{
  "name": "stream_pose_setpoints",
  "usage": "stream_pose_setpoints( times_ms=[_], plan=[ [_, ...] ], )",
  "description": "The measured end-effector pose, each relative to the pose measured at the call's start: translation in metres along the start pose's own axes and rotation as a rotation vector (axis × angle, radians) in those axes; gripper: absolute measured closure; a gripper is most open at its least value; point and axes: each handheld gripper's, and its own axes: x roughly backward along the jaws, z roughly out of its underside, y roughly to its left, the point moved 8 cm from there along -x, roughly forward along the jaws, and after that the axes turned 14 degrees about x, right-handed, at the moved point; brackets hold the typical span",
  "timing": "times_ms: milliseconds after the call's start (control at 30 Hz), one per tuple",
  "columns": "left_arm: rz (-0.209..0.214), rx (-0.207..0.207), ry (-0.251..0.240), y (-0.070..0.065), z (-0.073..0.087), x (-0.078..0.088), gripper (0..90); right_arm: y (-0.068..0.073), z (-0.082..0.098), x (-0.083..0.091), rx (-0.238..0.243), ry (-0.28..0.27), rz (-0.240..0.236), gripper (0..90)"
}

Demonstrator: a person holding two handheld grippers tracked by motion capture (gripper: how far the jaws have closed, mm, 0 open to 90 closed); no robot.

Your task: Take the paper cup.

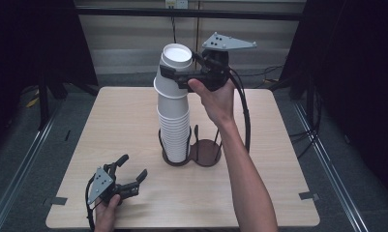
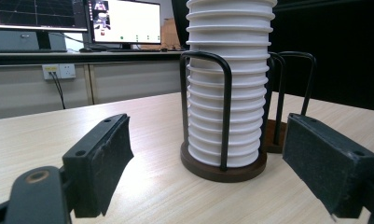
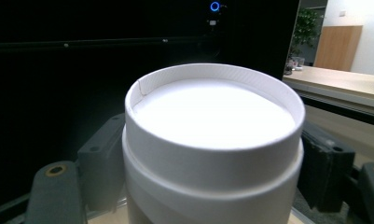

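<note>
High view: right tool (image 1: 178, 73) clamped on top white cup (image 1: 176, 58) of stack (image 1: 173, 128); left tool (image 1: 131, 175) apart, resting on surface (image 1: 259, 193); no legible writing on cups

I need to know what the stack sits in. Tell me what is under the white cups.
The stack of cups stands on a round dark wooden base with black wire hoops around it. The base's top under the cups is covered.

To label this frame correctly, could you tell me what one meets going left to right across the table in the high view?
Left gripper → stack of white paper cups in the dark holder's left ring → holder's empty right ring → the person's right forearm.
</note>
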Motion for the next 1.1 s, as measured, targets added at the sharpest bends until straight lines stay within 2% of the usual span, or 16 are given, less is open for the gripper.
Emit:
stream_pose_setpoints(
  times_ms=[100,500,733,967,1033,1100],
  plan=[
    [0.000,-0.004,0.001,0.000,0.000,0.000,15.5,0.000,-0.003,0.002,-0.021,-0.021,-0.015,22.4],
    [0.000,-0.004,0.002,0.000,0.000,0.000,15.5,-0.003,-0.016,0.015,-0.021,-0.082,0.000,22.6],
    [-0.002,0.002,0.002,0.000,0.000,0.000,15.4,-0.009,-0.024,0.032,-0.037,-0.129,0.000,22.7],
    [-0.006,-0.002,0.002,0.000,0.000,0.000,15.4,-0.012,-0.028,0.048,-0.028,-0.137,0.020,22.6],
    [0.040,0.001,0.008,-0.002,0.000,0.001,15.1,-0.012,-0.027,0.052,-0.028,-0.131,0.028,22.7],
    [0.049,-0.001,0.013,-0.003,0.001,0.001,15.0,-0.012,-0.025,0.057,-0.022,-0.128,0.031,22.6]
  ],
)
